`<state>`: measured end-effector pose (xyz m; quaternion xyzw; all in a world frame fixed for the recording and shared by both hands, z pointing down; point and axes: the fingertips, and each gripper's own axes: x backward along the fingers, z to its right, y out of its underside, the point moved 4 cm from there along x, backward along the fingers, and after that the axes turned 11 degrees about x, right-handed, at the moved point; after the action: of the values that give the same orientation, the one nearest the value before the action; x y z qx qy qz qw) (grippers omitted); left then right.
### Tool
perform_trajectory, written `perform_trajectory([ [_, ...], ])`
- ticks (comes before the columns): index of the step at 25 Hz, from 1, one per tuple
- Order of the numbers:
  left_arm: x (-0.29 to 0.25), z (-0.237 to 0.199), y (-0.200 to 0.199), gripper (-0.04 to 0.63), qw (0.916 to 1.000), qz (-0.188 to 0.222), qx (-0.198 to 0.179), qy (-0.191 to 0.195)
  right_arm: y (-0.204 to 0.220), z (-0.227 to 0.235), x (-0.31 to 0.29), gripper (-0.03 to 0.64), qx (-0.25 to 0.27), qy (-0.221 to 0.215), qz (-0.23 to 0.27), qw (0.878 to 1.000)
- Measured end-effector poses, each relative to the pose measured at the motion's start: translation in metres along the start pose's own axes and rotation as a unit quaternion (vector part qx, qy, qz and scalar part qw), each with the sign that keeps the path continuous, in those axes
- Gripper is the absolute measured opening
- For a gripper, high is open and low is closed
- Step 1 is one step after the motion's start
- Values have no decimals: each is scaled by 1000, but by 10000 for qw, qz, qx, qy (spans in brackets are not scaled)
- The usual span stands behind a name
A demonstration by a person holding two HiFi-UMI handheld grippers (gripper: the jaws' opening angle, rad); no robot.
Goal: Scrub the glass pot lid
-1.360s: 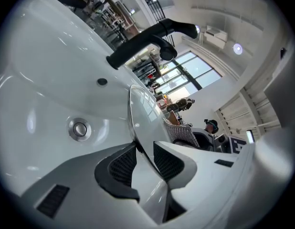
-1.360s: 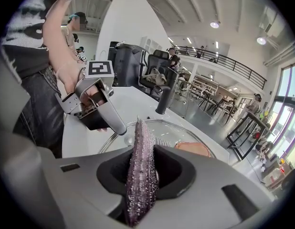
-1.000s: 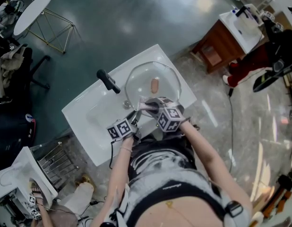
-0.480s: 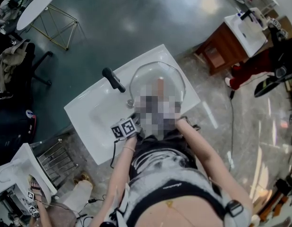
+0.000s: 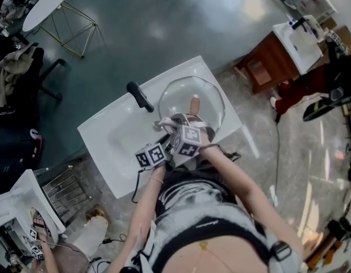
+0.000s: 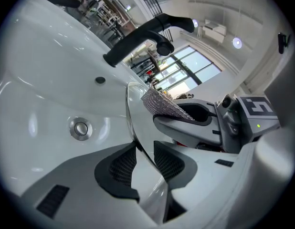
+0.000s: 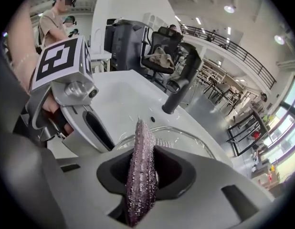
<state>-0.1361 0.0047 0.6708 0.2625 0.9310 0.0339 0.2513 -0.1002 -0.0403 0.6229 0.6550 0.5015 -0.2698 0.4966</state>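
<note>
Glass pot lid (image 5: 207, 95) looks stiff, slippery and breakable: left gripper (image 6: 140, 162) sensibly clamps its rim, right gripper (image 7: 143, 173) pinches the scouring cloth (image 7: 140, 144).

Before you sits a white sink (image 5: 107, 138), with a black faucet (image 5: 140, 96) at its far edge and a metal drain (image 6: 80, 128) in the basin. Ahead to your right stands a wooden cabinet (image 5: 266, 58); far left, a round white table (image 5: 47, 4).
</note>
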Motion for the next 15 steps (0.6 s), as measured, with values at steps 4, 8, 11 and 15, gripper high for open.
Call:
perform_trajectory([
  [4, 0, 0, 0, 110, 10000, 5, -9, 5, -2, 1, -5, 91, 380, -4, -264, 9989],
  [8, -1, 0, 1, 110, 10000, -1, 8, 2, -4, 7, -7, 89, 164, -239, -225, 9993],
  [11, -2, 1, 1, 110, 10000, 2, 13, -3, -3, 14, -7, 89, 208, -237, -329, 9990],
  [15, -2, 2, 1, 112, 10000, 19, -1, -14, -3, 26, -11, 87, 455, -100, -442, 9979],
])
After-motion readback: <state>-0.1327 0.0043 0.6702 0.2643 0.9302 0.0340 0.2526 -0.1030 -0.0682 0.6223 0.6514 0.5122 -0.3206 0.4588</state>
